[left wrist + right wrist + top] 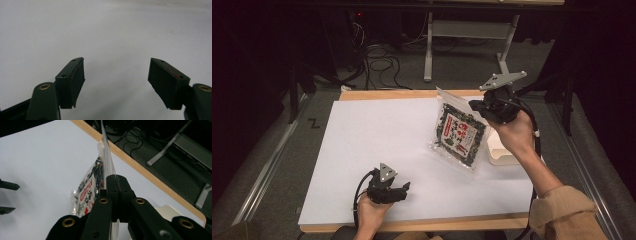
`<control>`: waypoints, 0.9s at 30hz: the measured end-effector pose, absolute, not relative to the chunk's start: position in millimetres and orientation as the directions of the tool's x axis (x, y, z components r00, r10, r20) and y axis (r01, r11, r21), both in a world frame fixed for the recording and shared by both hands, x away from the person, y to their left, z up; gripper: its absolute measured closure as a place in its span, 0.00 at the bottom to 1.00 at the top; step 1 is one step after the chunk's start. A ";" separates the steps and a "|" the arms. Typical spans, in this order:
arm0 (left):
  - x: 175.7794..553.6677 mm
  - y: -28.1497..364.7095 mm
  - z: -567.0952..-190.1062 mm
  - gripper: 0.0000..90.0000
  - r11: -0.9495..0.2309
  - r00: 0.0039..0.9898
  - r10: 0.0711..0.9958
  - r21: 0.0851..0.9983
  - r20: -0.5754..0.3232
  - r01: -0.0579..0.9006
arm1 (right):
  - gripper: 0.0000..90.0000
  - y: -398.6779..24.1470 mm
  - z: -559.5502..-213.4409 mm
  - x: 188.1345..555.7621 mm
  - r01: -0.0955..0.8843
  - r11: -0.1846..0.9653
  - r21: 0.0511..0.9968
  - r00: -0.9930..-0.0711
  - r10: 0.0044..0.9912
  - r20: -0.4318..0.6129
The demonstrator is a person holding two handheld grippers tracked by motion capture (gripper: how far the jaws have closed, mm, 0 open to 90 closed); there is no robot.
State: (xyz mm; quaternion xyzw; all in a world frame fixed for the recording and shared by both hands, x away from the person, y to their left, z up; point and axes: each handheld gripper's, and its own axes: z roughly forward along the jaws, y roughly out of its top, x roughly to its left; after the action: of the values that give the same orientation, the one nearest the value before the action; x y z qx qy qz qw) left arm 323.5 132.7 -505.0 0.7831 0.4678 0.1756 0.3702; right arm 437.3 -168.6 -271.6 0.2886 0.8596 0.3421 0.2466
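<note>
Clear seaweed packet [460, 135] hangs clamped in right gripper's [477, 106] jaws; left gripper [404, 188] gapes empty.

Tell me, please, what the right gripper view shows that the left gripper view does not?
In the right gripper view: the right tool shut on the edge of a clear snack packet, which hangs tilted above the table; also the wooden table edge, floor cables, a pale box, and the other tool's jaws at the far left. In the left gripper view: the left tool with its jaws apart and nothing between them. Both share the white table surface.
</note>
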 end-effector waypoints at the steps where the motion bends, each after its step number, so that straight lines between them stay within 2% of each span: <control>1: 323.5 132.7 -505.0 0.34 -0.288 0.501 0.863 0.744 -0.071 0.603 | 1.00 -168.6 -271.6 437.3 0.327 0.599 0.730 -0.712 0.665 -0.227; 7: 324.4 132.2 -504.6 0.35 -0.289 0.513 0.854 0.743 -0.084 0.604 | 1.00 -167.8 -258.4 436.1 0.308 0.613 0.728 -0.698 0.665 -0.265; 27: 324.1 133.1 -503.6 0.35 -0.295 0.527 0.846 0.749 -0.084 0.594 | 1.00 -200.1 -220.9 449.7 0.342 0.535 0.773 -0.580 0.767 -0.274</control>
State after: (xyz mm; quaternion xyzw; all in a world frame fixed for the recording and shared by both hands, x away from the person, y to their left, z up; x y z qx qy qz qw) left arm 324.1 133.1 -503.6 0.7873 0.4571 0.1666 0.3787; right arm 449.7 -200.1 -220.9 0.3384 0.8197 0.3437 0.3090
